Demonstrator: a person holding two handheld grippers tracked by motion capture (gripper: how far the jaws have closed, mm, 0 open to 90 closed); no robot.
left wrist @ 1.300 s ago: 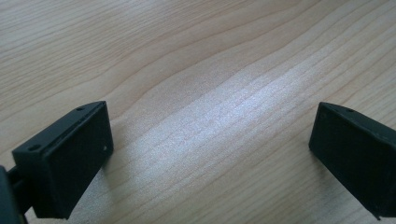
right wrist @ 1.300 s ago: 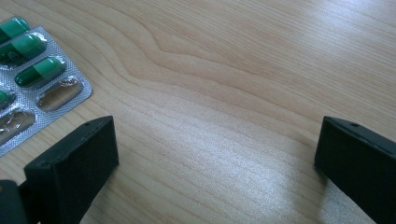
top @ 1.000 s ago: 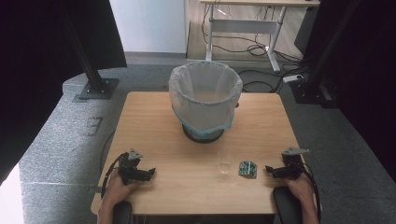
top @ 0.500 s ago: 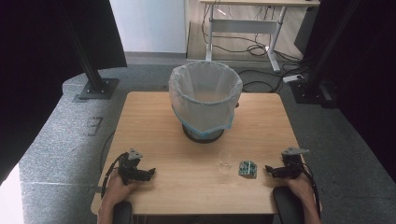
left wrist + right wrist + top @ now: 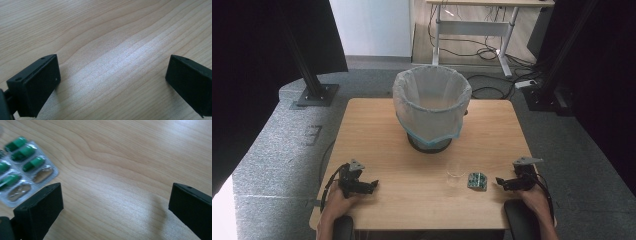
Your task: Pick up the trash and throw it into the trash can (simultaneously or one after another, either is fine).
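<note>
Blister pack (image 5: 21, 167) just beside right gripper (image 5: 116, 210), both grippers' jaws wide, empty

text: none legible | blister pack (image 5: 22, 167): no readable print | table (image 5: 382, 150): unmarked

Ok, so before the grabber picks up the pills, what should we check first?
1. Right gripper jaws open: ok, wide apart in the right gripper view.
2. Pill pack lying flat on the table: ok.
3. Pack between the jaws: not ok, it sits off to one side, beside one jaw.
4. Clear cup out of the way: cannot tell, it stands close beside the pack.
5. Lined bin upright and open: ok.
6. Left gripper holding nothing: ok, jaws open over bare wood.
</note>
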